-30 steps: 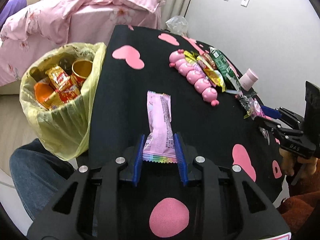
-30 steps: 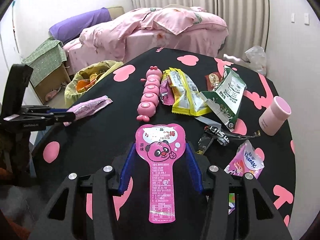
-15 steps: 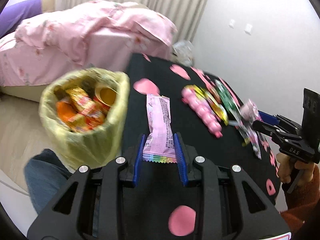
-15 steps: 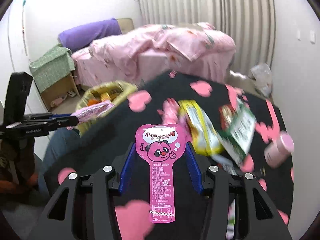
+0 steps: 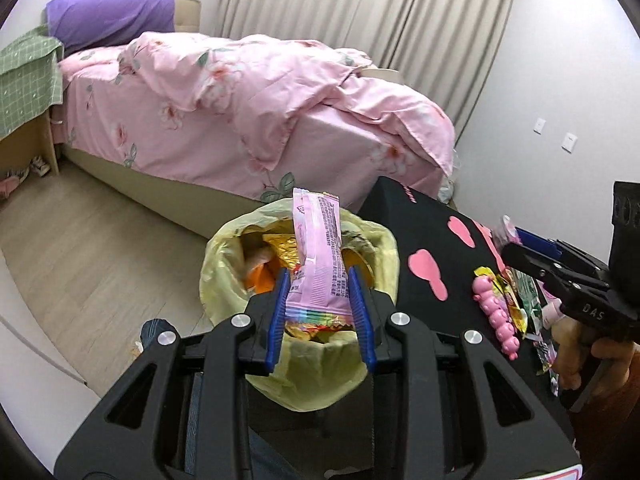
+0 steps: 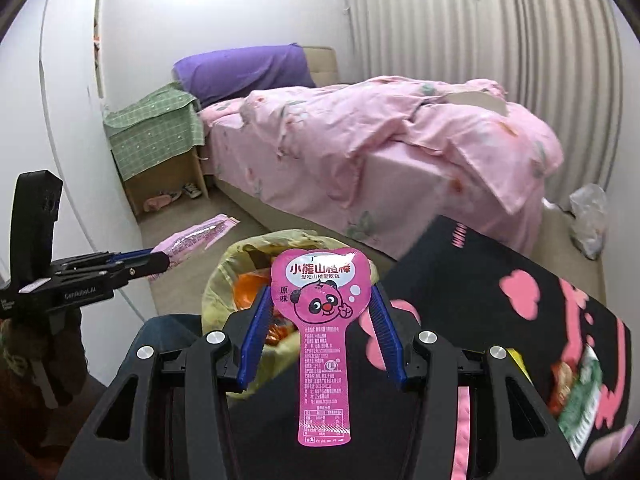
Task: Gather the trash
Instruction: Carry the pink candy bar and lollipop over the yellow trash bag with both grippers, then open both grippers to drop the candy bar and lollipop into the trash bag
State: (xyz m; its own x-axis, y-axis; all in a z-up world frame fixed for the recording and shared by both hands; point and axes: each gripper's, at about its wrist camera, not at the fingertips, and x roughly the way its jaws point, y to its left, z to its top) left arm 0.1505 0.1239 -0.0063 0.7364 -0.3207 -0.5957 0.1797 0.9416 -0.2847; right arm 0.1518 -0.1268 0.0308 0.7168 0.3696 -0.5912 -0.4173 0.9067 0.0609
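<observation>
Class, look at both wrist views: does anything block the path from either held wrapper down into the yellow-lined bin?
Nothing visible does. The pink wrapper and bear-print wrapper hang over the open bin, which already holds other wrappers.

The bin (image 5: 304, 320) is standing on the floor, just beside the table (image 5: 408, 232) and to its left. The bed (image 5: 240, 112) is sitting behind both. Wrappers are lying in the bin. The left gripper (image 5: 320, 312) is holding a long wrapper (image 5: 318, 256) over the bin. The right gripper (image 6: 320, 332) is holding a flat packet (image 6: 322, 320) near the bin's rim. More wrappers (image 5: 516, 300) and a toy (image 5: 496, 312) are lying on the table, to the right.
</observation>
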